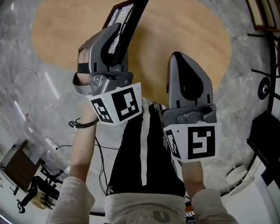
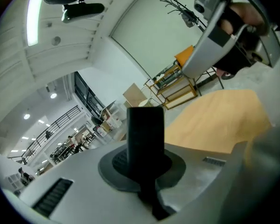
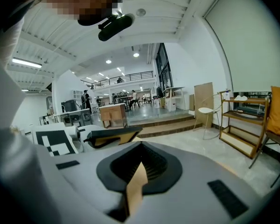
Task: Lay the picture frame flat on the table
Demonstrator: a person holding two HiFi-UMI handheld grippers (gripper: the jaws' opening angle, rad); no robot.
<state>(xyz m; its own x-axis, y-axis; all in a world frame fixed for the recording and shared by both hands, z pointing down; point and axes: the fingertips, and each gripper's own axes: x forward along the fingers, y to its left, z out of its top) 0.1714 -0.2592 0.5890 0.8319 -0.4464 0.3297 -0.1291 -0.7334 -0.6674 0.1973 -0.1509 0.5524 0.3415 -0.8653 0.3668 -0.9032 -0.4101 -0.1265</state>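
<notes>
The left tool (image 1: 115, 31) is clamped on one edge of the black picture frame (image 1: 129, 12), holding it at a tilt over the wooden bench (image 1: 186, 31). The right tool (image 1: 178, 57) hovers just beside it, jaws together and holding nothing

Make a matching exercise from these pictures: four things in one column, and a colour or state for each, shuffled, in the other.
Things:
1. picture frame
2. table
3. left gripper
4. right gripper

States:
A. light wood, oval top
B. jaws together, nothing between them
C. black, tilted, gripped at one edge
D. clamped on the frame's edge

Pairs: 1-C, 2-A, 3-D, 4-B
</notes>
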